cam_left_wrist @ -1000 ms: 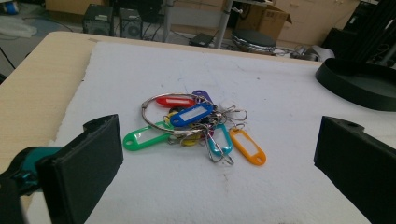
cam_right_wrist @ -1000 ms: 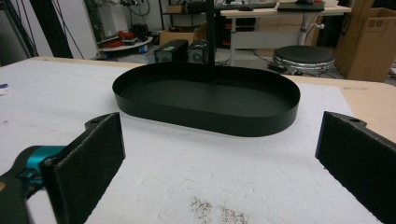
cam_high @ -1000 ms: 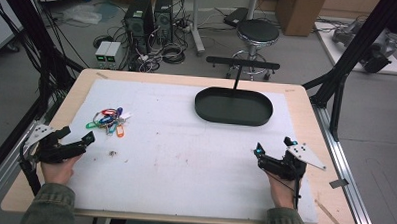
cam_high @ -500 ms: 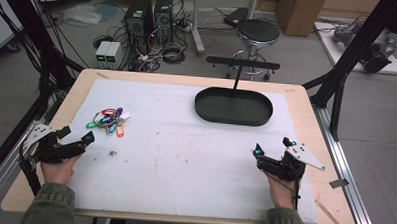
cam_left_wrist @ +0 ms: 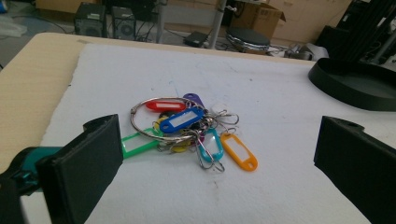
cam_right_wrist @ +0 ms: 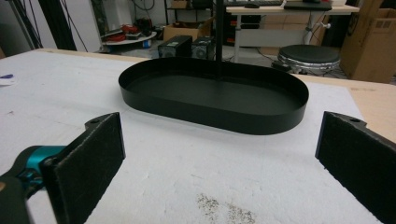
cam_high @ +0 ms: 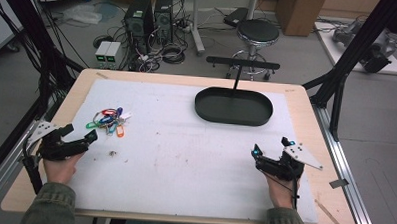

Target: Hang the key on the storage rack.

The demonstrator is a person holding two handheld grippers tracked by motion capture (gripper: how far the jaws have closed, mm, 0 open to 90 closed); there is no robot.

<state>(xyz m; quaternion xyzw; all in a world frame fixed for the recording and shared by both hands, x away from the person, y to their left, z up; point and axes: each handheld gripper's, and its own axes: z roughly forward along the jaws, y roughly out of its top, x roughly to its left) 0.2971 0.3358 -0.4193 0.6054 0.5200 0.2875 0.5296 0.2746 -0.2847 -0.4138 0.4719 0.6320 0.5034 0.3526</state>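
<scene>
A bunch of keyring tags (cam_high: 109,122) in red, blue, green, orange and purple lies on the white mat at the left; its metal ring and tags (cam_left_wrist: 187,128) show just ahead of my left gripper's jaws. My left gripper (cam_high: 78,133) rests near the table's left edge, open and holding nothing, a short way from the tags. A black oval tray (cam_high: 233,106) with a thin upright post sits at the back right, and its rim (cam_right_wrist: 210,116) faces my right gripper. My right gripper (cam_high: 270,147) stands open and holds nothing near the front right.
A white foam mat (cam_high: 185,151) covers most of the wooden table (cam_high: 330,161). Small dark crumbs (cam_high: 114,152) lie on the mat near the left gripper. Beyond the table stand a stool (cam_high: 258,31), computer cases (cam_high: 146,15) and black frame legs.
</scene>
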